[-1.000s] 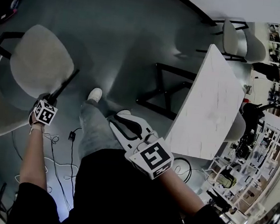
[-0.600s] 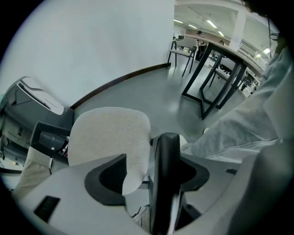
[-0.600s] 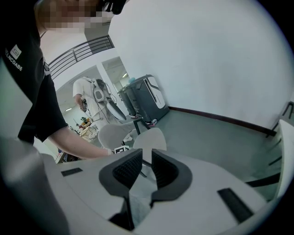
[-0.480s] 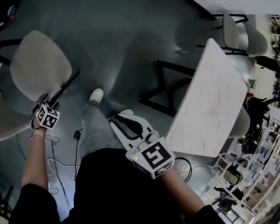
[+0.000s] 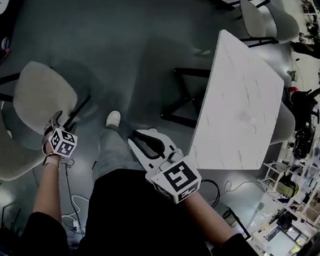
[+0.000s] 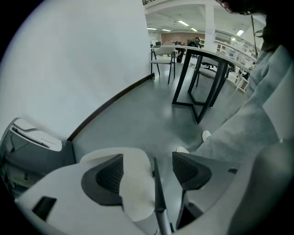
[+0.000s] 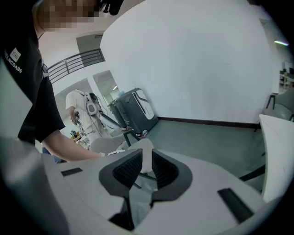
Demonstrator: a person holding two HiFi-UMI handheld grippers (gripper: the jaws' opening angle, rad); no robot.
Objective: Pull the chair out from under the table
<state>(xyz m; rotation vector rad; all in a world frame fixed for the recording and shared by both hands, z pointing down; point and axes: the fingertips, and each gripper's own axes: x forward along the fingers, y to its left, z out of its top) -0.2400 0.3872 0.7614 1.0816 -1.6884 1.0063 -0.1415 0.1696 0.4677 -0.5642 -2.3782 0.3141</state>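
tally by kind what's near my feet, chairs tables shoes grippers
grey chair: 1, at your left
white marble-look table: 1
white shoes: 2
grippers: 2, left gripper and right gripper; the left's jaws have just been opening, chair seen between them, not gripped
total: 6

Chair (image 5: 41, 98): pale grey-beige shell, showing between the left fingers; black legs.
Table (image 5: 239, 104): white top, faint grey veining; black frame.
Floor (image 5: 129, 42): dark grey-green, plain.
Left gripper (image 6: 149, 170): white body; dark grey pads (image 6: 105, 176), finely ribbed.
Right gripper (image 7: 144, 167): white body, dark grey ribbed pads.
Marker cubes (image 5: 178, 179): black squares on white.
Shoes (image 5: 113, 118): white.
Wall (image 6: 82, 59): white, dark skirting.
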